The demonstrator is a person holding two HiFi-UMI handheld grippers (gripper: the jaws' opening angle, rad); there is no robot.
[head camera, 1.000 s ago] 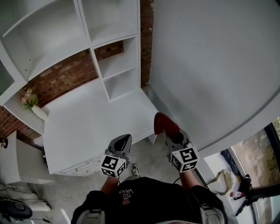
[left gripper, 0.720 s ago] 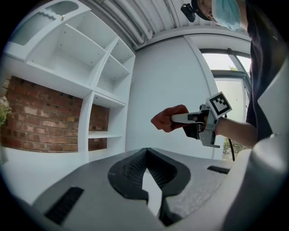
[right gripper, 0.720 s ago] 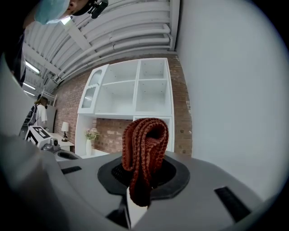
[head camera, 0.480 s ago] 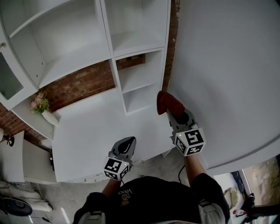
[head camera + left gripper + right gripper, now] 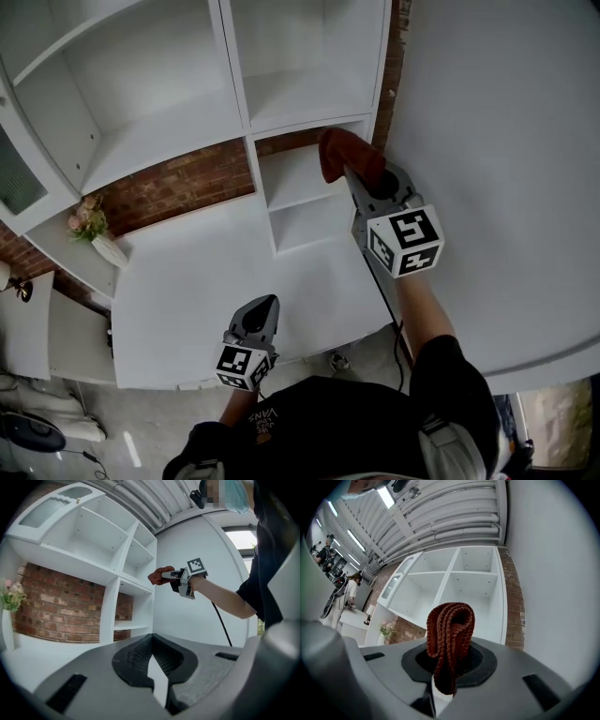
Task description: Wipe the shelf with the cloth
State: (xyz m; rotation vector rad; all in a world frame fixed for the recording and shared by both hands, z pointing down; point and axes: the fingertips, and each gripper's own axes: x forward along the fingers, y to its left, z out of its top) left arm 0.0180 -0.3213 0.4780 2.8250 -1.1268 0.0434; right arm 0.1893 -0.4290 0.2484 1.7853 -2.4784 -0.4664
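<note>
Head view: the right tongs are raised to the white shelf with a folded rust-red cloth clamped at their tip. The cloth sits at the mouth of the small right-hand compartment, apparently so its leading fold can meet the board first. Whether it touches yet cannot be told from here. The left tongs hang low over the front of the white surface, out of the working arm's way. A vase of flowers stands at the surface's far left, well apart from the cloth.

Left gripper view: the left tongs are closed together with nothing between them and appear to have no part in the wipe. Beyond them, the cloth is held level with a shelf board beside the white wall, just short of the shelf's front edge. The outstretched arm suggests a reach made for a sweep along that board.

Right gripper view: the right tongs grip the lower end of the knitted cloth, leaving a thick loop standing free above the jaws. That loop looks like the padded face for wiping. The open white compartments lie straight ahead, so the wipe looks about to begin.
</note>
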